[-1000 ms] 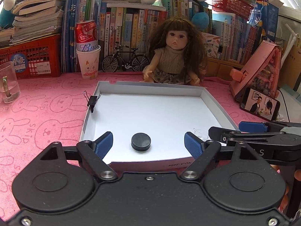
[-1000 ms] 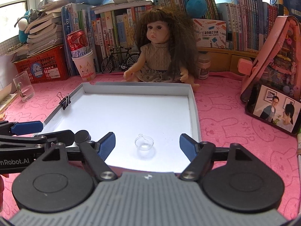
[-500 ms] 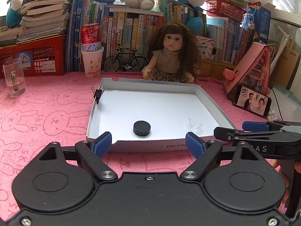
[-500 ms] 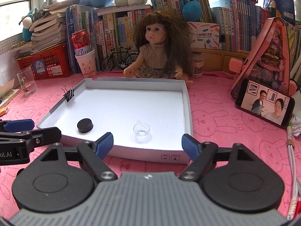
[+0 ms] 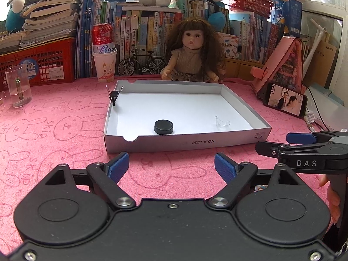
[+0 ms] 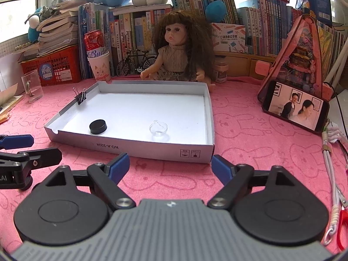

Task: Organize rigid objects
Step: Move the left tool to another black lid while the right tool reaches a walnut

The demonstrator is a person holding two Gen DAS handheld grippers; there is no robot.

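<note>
A shallow white box (image 5: pixel 184 146) (image 6: pixel 139 150) lies on the pink cloth. Inside it sit a black round cap (image 5: pixel 164 126) (image 6: pixel 98 126) and a small clear glass dish (image 5: pixel 222 122) (image 6: pixel 158 128). A black binder clip (image 5: pixel 113 95) (image 6: pixel 80 96) grips the box's left wall. My left gripper (image 5: pixel 171 167) is open and empty, in front of the box's near wall. My right gripper (image 6: pixel 170 165) is open and empty, also in front of the near wall; in the left wrist view it shows side-on at the right (image 5: pixel 282 143).
A doll (image 5: pixel 192 52) sits behind the box. A paper cup with a red can (image 5: pixel 104 65), a glass mug (image 5: pixel 18 88), a red crate (image 5: pixel 43 63) and books line the back. A phone (image 6: pixel 295 106) leans on a pink stand at the right, with cables (image 6: pixel 330 158).
Both grippers have pulled back from over the box to in front of its near wall. The cap and the dish stay in the box.
</note>
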